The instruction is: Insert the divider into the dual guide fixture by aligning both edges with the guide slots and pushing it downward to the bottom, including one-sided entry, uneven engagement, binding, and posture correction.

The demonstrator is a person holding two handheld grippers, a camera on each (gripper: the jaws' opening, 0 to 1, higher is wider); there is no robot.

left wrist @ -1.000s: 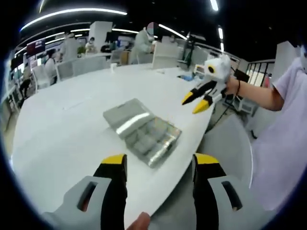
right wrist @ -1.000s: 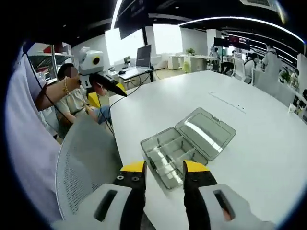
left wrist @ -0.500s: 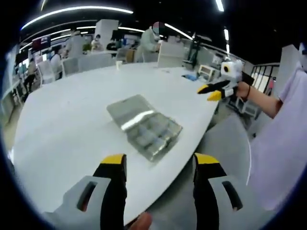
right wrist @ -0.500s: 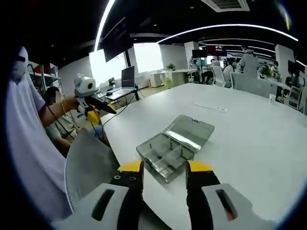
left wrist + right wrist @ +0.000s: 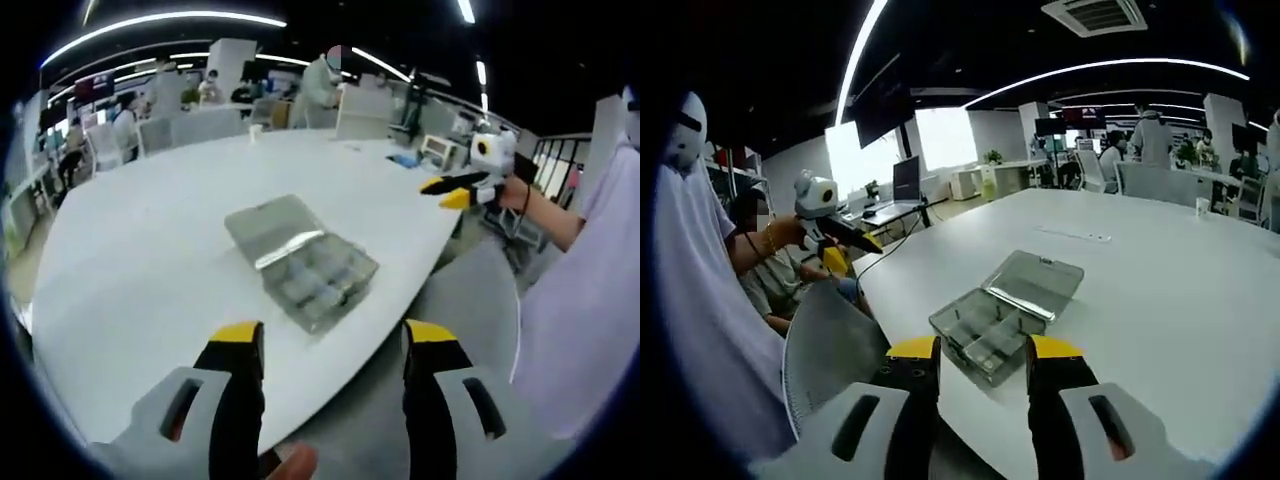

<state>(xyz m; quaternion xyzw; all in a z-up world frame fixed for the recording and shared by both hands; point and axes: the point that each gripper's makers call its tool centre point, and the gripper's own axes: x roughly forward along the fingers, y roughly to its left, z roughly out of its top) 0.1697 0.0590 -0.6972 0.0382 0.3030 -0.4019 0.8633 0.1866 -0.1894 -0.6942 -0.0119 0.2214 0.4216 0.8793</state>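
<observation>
On the white worktop (image 5: 150,260) lies a clear compartment box (image 5: 300,262), lid flung open. Both the left claw (image 5: 335,345) and right claw (image 5: 983,362) hang released above the near edge, holding nothing.

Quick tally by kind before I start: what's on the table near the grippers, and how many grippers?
Clear compartment box, lid open: 1
Grippers: 2, left gripper, right gripper
White table: 1
Total: 4

white table (image 5: 150,250); clear grey box (image 5: 300,262) (yellow-tipped jaws)
</observation>
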